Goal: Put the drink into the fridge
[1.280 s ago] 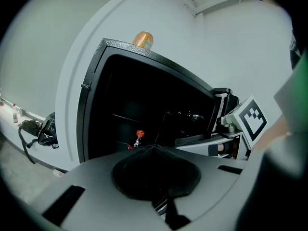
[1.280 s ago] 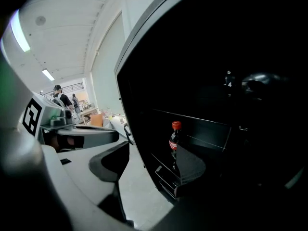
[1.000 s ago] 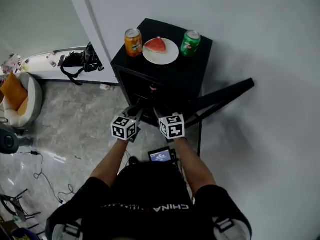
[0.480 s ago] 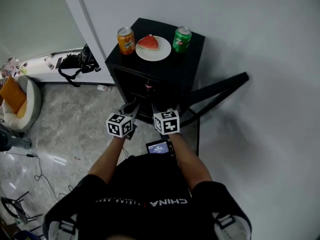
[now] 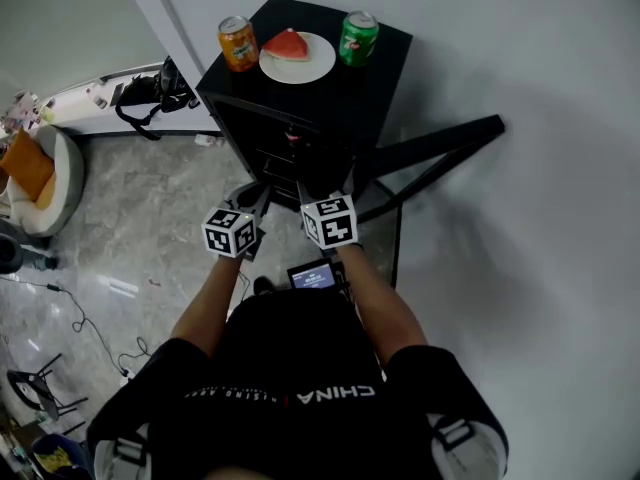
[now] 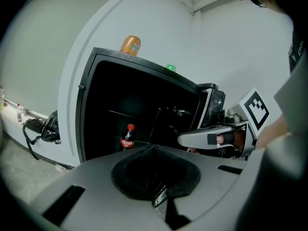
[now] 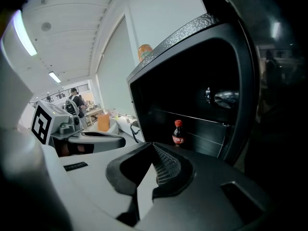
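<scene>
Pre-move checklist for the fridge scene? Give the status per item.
1. Fridge door open: ok, it is swung wide.
2. Cola bottle inside, upright on a shelf: ok.
3. Left gripper free: ok, jaws together with nothing between them.
4. Right gripper free: ok, jaws together with nothing between them.
5. Grippers clear of the opening: ok, both sit in front of the fridge, not inside it.
6. Cans stowed, if they count as drinks: not ok. The orange can and green can stand on the fridge top, either side of the plate.
</scene>
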